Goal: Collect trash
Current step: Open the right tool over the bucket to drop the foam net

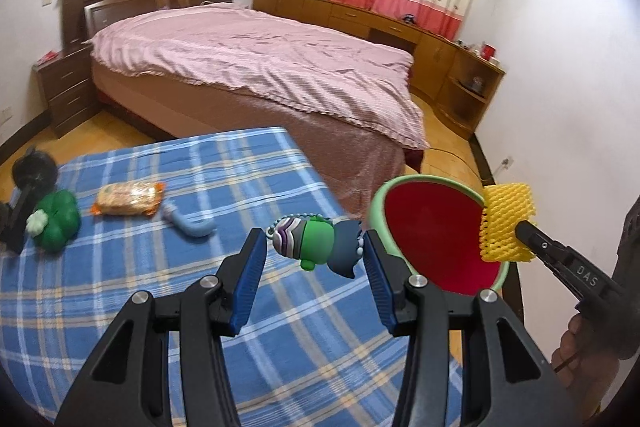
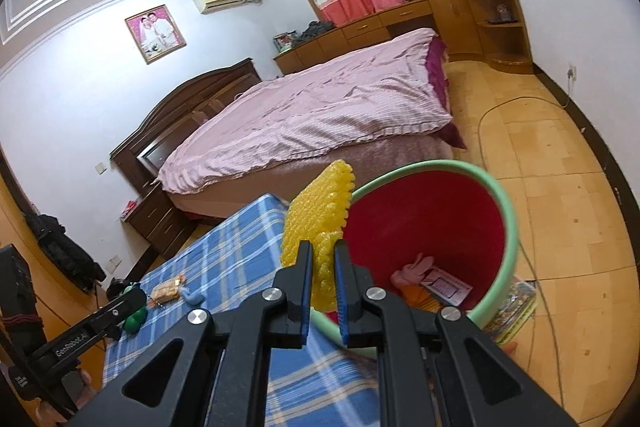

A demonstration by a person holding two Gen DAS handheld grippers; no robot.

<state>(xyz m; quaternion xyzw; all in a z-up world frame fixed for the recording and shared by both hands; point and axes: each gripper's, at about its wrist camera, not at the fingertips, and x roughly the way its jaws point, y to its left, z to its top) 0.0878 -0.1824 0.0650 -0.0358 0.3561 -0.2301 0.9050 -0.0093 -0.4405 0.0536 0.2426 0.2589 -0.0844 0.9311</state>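
My left gripper (image 1: pixel 316 251) is shut on a small toy figure (image 1: pixel 318 245), green, purple-striped and grey, with a bead chain, held above the blue plaid tablecloth (image 1: pixel 224 179). To its right stands a red bin with a green rim (image 1: pixel 436 183). My right gripper (image 2: pixel 323 255) is shut on a yellow foam net (image 2: pixel 316 219), right at the bin's near-left rim (image 2: pixel 512 219). The left wrist view shows that foam net (image 1: pixel 506 223) at the bin's right edge. A pink item (image 2: pixel 412 269) and a printed card (image 2: pixel 446 285) lie inside the bin.
On the cloth lie a snack packet (image 1: pixel 128 199), a small blue piece (image 1: pixel 190 223), a green plush (image 1: pixel 56 215) and a black object (image 1: pixel 32 171). A bed with a pink cover (image 1: pixel 256 59) is behind the table. A cable (image 2: pixel 484 131) runs across the wooden floor.
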